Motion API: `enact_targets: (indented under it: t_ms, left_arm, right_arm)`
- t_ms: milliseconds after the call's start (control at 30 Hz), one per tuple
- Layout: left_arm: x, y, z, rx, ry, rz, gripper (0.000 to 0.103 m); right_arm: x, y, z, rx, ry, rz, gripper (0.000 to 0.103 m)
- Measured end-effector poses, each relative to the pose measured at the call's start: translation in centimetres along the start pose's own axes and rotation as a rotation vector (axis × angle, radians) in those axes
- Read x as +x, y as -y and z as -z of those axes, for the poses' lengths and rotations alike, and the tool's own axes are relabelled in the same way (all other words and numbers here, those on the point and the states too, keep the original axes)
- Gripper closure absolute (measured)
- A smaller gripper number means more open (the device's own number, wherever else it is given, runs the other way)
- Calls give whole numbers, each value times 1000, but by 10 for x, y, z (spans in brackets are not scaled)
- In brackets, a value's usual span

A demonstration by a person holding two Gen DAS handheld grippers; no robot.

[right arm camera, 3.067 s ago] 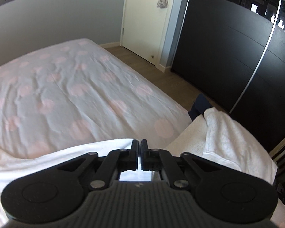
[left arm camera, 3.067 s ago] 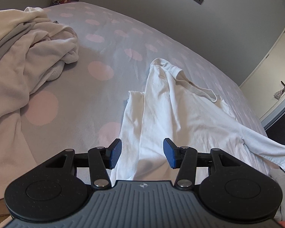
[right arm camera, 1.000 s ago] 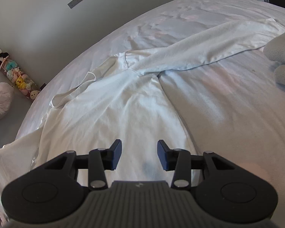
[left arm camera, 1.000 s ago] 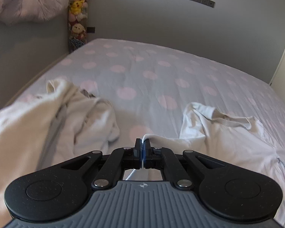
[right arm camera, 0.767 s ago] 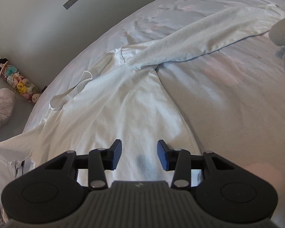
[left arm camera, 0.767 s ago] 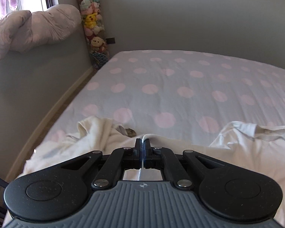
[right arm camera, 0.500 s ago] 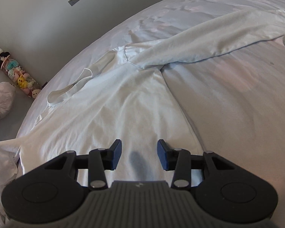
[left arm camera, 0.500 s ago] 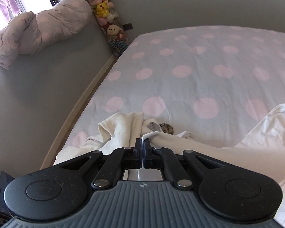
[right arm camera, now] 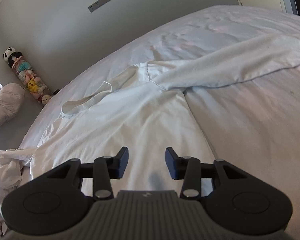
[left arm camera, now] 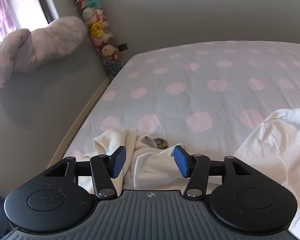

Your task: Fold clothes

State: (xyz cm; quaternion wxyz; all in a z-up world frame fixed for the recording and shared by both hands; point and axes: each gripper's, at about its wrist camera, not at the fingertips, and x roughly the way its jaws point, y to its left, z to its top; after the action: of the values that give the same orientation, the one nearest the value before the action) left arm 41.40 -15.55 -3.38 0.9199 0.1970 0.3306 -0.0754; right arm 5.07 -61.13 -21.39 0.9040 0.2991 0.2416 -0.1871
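Both jaws wide and empty, left hand-held gripper (left arm camera: 149, 164) just above a shirt (right arm camera: 134, 124) sleeve end, right hand-held gripper (right arm camera: 146, 165) over its body spread ahead on the bed (left arm camera: 190, 92): pinch edges low, lift evenly, keep creases straight.

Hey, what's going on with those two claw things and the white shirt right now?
Left gripper open, empty. Right gripper open, empty, above white shirt spread on bed. Cream garment pile beside shirt's left edge.

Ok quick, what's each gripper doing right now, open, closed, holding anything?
Left gripper: open, holding nothing, above the white shirt.
Right gripper: open, holding nothing, over the same shirt.
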Motion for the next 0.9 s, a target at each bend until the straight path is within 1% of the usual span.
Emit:
enact_targets:
  t_ms: [67, 100, 133, 233, 300, 367, 400, 500, 533, 600, 667, 700, 733, 767, 800, 833, 900]
  left_arm:
    - [-13, 16, -4, 24, 33, 55, 52]
    - [-17, 26, -6, 36, 39, 100, 54]
    - [-19, 38, -7, 50, 40, 152, 59]
    - [-18, 81, -5, 111, 40, 260, 69]
    - [-9, 113, -1, 142, 42, 334, 70]
    - [6, 145, 2, 177, 25, 384, 72]
    - [15, 159, 3, 190, 15, 404, 76]
    - [43, 203, 5, 221, -18, 462, 77]
    - [48, 211, 4, 221, -12, 469, 77]
    - [55, 224, -2, 213, 14, 474, 77]
    - [62, 237, -8, 204, 39, 478, 76]
    - [66, 243, -11, 200, 52, 481, 72]
    - [69, 250, -14, 196, 65, 483, 65]
    - [73, 256, -17, 192, 77, 485, 61]
    - [76, 262, -20, 188, 90, 487, 57]
    - [80, 269, -23, 184, 103, 490, 56]
    - [84, 280, -33, 209, 123, 477, 51]
  right_arm:
    - [0, -10, -7, -56, -8, 9, 69]
    - [1, -15, -11, -84, -13, 13, 78]
    - [5, -20, -15, -120, -24, 15, 84]
    - [27, -36, -31, -238, -53, 14, 85]
    - [47, -46, -42, -321, -70, 12, 86]
    - [66, -57, -53, -404, -86, 9, 89]
    - [76, -62, -59, -445, -95, 8, 89]
    - [119, -79, -77, -527, -126, 2, 89]
    - [134, -84, -83, -553, -135, -3, 89]
    - [156, -92, -94, -584, -128, -8, 87]
    - [177, -101, -106, -615, -119, -13, 74]
    - [188, -105, -111, -622, -114, -19, 65]
    - [196, -109, -116, -626, -114, -26, 65]
    - [204, -113, -121, -637, -110, -24, 65]
    - [213, -117, -125, -648, -105, -22, 61]
    - [221, -121, -130, -659, -100, -19, 58]
    - [233, -130, -138, -692, -83, -2, 58]
